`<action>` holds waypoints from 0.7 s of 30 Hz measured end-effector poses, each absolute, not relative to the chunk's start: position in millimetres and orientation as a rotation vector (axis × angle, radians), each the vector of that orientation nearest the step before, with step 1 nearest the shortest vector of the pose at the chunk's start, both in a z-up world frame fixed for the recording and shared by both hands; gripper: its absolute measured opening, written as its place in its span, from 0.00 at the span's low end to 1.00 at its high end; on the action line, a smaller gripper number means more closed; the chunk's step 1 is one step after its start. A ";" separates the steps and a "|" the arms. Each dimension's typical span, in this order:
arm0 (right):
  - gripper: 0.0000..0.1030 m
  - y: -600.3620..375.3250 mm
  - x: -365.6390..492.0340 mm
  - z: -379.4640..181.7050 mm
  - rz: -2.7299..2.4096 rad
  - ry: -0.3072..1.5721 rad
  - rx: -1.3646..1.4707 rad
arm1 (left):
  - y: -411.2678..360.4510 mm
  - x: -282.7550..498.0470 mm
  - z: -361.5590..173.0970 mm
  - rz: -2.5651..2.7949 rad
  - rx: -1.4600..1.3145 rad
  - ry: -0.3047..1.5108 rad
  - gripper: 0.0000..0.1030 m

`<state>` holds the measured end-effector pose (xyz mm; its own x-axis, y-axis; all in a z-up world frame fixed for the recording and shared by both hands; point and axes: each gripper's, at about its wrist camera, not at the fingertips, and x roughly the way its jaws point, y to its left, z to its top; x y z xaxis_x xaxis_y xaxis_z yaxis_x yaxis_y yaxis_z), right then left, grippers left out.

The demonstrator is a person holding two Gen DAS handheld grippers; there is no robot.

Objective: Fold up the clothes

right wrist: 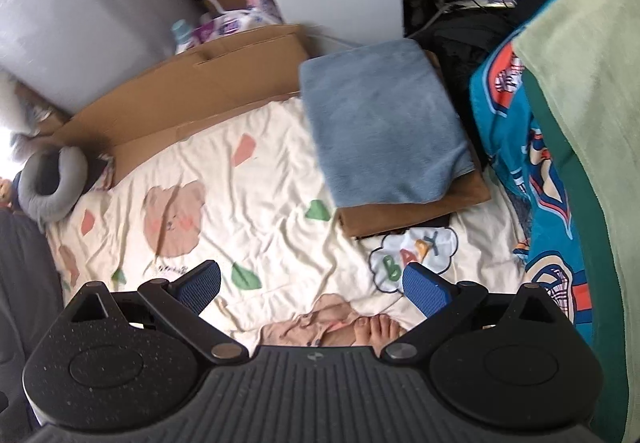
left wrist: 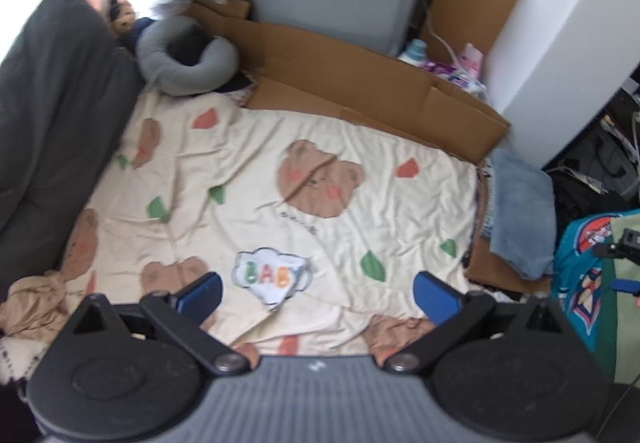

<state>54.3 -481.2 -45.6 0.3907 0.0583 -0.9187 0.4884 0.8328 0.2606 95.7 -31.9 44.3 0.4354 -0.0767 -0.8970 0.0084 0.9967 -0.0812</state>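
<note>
**Both grippers empty above the bear-print sheet; risks noted**

The left gripper [left wrist: 318,293] and the right gripper [right wrist: 312,283] are seen spread wide, nothing held between the blue pads. A blue cloth [right wrist: 384,123], already folded, is stacked on a brown folded piece [right wrist: 416,213] at centre right of the right wrist view. A tan crumpled garment [left wrist: 30,303] lies at the lower left edge of the left wrist view. Teal and green fabric [right wrist: 560,163] hangs along the right edge.

Whether the crumpled garment awaits folding or the stack closes the work cannot be settled.

Risks, as judged:
- The bear-print sheet [left wrist: 280,171] is loose and wrinkled; it could be pinched together with any garment.
- Bare toes [right wrist: 380,327] lie just under the right gripper; a low descent could strike them.
- The stack could be skewed if brushed.
- Both views are blurred; edges could be misjudged.
</note>
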 end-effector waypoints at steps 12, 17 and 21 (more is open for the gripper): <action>0.98 -432.1 33.2 -11.1 -0.208 1.137 0.463 | 30.7 45.9 101.4 0.054 -0.144 1.017 0.99; 0.98 -421.1 21.4 -3.7 -0.163 1.138 0.442 | 45.1 22.3 112.5 0.088 -0.131 0.998 0.99; 0.98 -418.8 8.2 0.5 -0.120 1.119 0.483 | 46.4 3.9 109.6 0.103 -0.129 0.982 0.99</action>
<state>8.2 -418.8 0.5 0.4423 0.1460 -0.8849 0.3299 0.8910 0.3119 3.9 46.4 109.6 0.5515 0.0281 -0.8337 -0.1447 0.9875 -0.0624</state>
